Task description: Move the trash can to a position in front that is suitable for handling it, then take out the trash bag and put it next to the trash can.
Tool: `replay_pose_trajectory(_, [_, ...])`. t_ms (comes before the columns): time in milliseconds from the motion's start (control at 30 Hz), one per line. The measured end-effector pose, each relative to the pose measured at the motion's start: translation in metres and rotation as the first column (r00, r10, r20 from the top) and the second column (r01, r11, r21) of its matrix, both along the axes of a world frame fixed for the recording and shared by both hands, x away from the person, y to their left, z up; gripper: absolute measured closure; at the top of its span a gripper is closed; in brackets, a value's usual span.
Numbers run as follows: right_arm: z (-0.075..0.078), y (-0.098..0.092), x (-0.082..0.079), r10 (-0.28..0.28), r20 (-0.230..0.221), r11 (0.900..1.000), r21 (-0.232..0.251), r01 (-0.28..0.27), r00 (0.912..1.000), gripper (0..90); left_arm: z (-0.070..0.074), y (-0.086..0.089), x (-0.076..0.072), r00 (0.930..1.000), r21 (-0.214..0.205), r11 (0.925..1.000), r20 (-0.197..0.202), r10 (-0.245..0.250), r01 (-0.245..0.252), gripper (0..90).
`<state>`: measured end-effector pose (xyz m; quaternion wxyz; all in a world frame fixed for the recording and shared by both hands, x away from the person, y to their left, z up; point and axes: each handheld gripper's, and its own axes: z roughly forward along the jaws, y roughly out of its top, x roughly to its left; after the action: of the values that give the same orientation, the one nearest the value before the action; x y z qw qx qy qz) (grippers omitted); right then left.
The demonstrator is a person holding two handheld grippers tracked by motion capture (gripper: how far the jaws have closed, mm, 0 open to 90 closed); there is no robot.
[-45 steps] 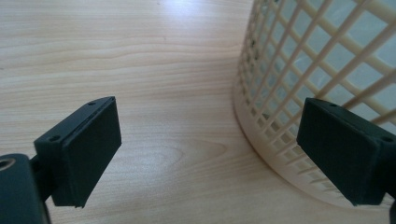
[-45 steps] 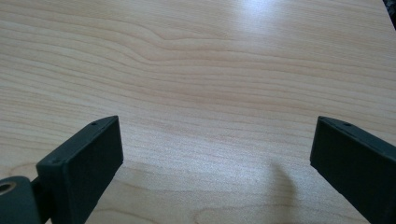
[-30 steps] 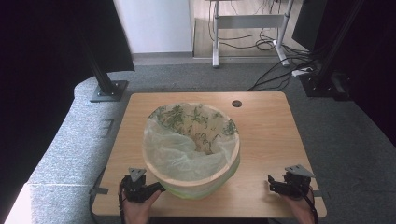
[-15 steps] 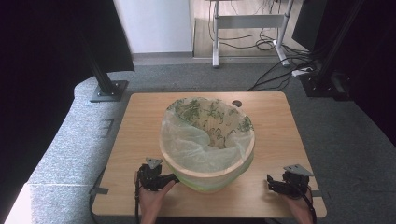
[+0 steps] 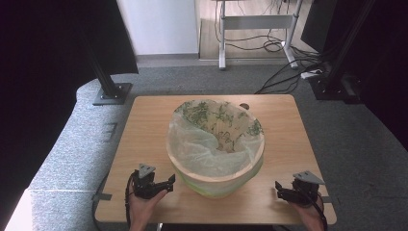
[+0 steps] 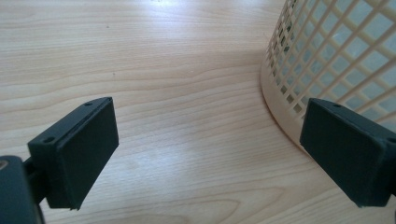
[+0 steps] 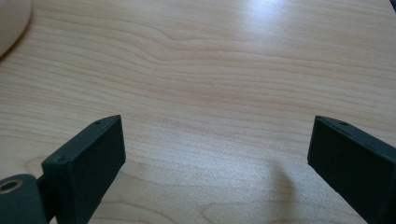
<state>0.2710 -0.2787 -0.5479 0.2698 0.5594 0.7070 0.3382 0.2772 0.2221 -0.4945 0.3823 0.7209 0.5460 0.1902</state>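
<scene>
A cream lattice basket (image 5: 215, 166), lined with a thin plastic bag (image 5: 202, 144) printed with green leaves, stands upright in the middle of the wooden table (image 5: 144, 125). My left gripper (image 5: 167, 183) rests on the table at the basket's near-left side, open and pointing at its base. In the left gripper view the left gripper (image 6: 210, 149) holds nothing, and its right jaw stands just in front of the basket's lattice wall (image 6: 336, 51). My right gripper (image 5: 280, 190) lies open at the near-right corner, apart from the basket. In the right gripper view the right gripper (image 7: 217, 163) has bare wood between its jaws.
A small dark round spot (image 5: 244, 106) sits on the table behind the basket. The basket's foot (image 7: 11, 18) shows at the top-left corner of the right gripper view. Black stands (image 5: 113, 89) and cables (image 5: 288, 77) are on the grey floor beyond the table.
The basket has slid to the right and slightly away across the table. My left gripper followed it rightward, then drew back a little. The right gripper has stayed put.
</scene>
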Motion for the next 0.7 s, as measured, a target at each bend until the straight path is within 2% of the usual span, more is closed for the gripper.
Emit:
replay_pose_trajectory(100, [0.001, 0.001, 0.0, 0.016, 0.016, 0.9999, 0.0, -0.016, 0.9998, 4.1, 0.002, 0.006, -0.001, 0.9999, -0.029, 0.9995, 0.007, -0.013, 0.014, 5.3])
replay_pose_trajectory(233, [0.001, 0.002, 0.0, 0.031, 0.017, 0.9995, 0.0, -0.031, 0.9994, 4.2, 0.004, 0.011, -0.002, 0.9995, -0.04, 0.999, 0.025, -0.018, 0.019, 6.6])
replay_pose_trajectory(433, [0.002, -0.001, -0.001, 0.037, 0.025, 0.9993, 0.006, -0.037, 0.999, 4.9, 0.005, 0.017, -0.003, 0.9996, -0.055, 0.9984, 0.026, -0.009, 0.011, 7.1])
replay_pose_trajectory(500, [0.003, -0.003, -0.001, 0.039, 0.03, 0.9992, 0.011, -0.039, 0.9988, 5.3, 0.01, 0.019, -0.004, 0.9989, -0.07, 0.9974, 0.044, -0.014, 0.017, 6.9])
replay_pose_trajectory(700, [0.003, -0.003, -0.001, 0.042, 0.029, 0.999, 0.013, -0.043, 0.9987, 5.9, 0.013, 0.023, -0.005, 0.9976, -0.093, 0.9946, 0.056, -0.041, 0.046, 6.7])
